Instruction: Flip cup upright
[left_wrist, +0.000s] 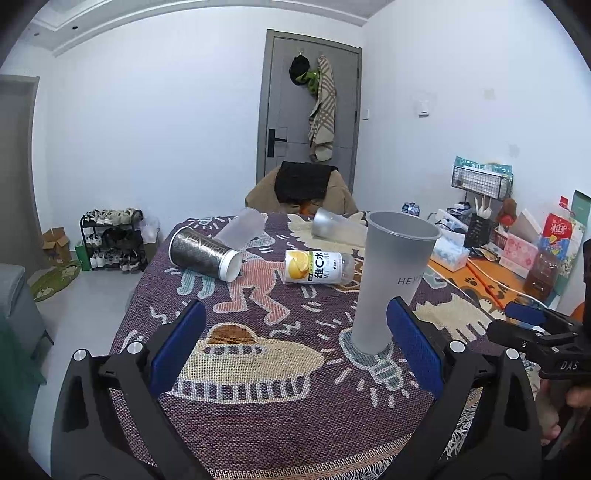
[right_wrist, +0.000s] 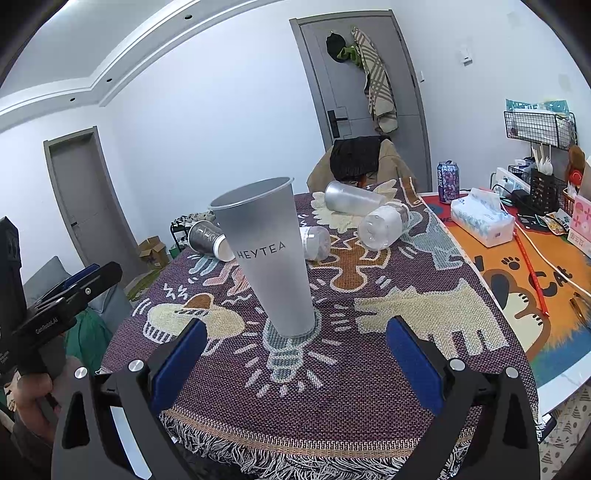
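Observation:
A tall frosted grey HEYTEA cup (left_wrist: 391, 280) stands upright, mouth up, on the patterned cloth; it also shows in the right wrist view (right_wrist: 269, 254). My left gripper (left_wrist: 295, 347) is open and empty, the cup just beyond its right finger. My right gripper (right_wrist: 295, 354) is open and empty, a little short of the cup's base; it also shows at the right edge of the left wrist view (left_wrist: 535, 325). Other cups lie on their sides: a dark glittery one (left_wrist: 203, 253), a frosted one (left_wrist: 242, 227) and a clear one (left_wrist: 332, 223).
A yellow-labelled bottle (left_wrist: 317, 267) lies on the cloth behind the upright cup. A second clear bottle (right_wrist: 384, 225) lies near it. A tissue pack (right_wrist: 482, 216), a drink can (right_wrist: 448, 181) and racks crowd the right side. A chair (left_wrist: 303, 188) stands at the far edge.

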